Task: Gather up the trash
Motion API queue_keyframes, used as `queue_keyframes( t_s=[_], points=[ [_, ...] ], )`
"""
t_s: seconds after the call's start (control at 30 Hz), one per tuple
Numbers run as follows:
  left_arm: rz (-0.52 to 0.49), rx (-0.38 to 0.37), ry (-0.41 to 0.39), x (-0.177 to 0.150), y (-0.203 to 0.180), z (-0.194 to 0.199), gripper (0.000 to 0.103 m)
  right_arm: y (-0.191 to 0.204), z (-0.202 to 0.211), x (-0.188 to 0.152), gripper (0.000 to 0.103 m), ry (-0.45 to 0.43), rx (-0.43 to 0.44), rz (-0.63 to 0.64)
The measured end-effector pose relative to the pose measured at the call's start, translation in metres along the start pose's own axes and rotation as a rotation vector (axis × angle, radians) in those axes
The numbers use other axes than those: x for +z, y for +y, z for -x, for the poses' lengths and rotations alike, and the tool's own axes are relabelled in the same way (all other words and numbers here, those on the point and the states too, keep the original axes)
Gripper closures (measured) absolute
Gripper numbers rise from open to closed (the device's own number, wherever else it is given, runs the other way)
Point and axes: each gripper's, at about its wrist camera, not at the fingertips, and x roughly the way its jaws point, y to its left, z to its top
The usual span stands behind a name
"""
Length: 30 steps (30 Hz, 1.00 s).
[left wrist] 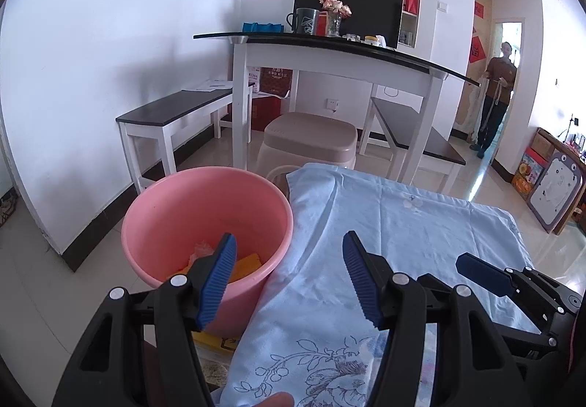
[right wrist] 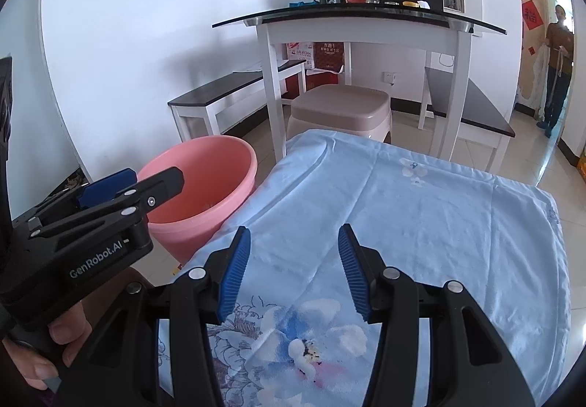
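Note:
A pink plastic bucket (left wrist: pixel 190 209) stands on the floor left of a table covered with a light blue flowered cloth (left wrist: pixel 403 224). Orange and pale trash (left wrist: pixel 249 264) lies in the bucket's bottom. My left gripper (left wrist: pixel 289 246) is open and empty, its left finger over the bucket's rim and its right finger over the cloth edge. My right gripper (right wrist: pixel 294 236) is open and empty above the cloth (right wrist: pixel 421 209). The bucket (right wrist: pixel 212 169) and the left gripper (right wrist: pixel 146 183) show at the left of the right wrist view.
A white table with a dark glass top (left wrist: pixel 329 44) stands behind, with two benches (left wrist: pixel 172 110) and a beige plastic stool (left wrist: pixel 311 136) under it. A person (left wrist: pixel 498 92) stands in the doorway at the right. Boxes and a board (left wrist: pixel 553 187) lean at the far right.

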Motion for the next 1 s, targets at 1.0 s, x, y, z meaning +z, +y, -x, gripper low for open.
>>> queue_keyframes(
  t_s=[1.0],
  points=[
    [-0.006,-0.008,-0.004,0.0009,0.0004,0.0021,0.044,0.0015,0.0009,-0.0005,0.052,0.000,-0.002,0.002]
  ],
)
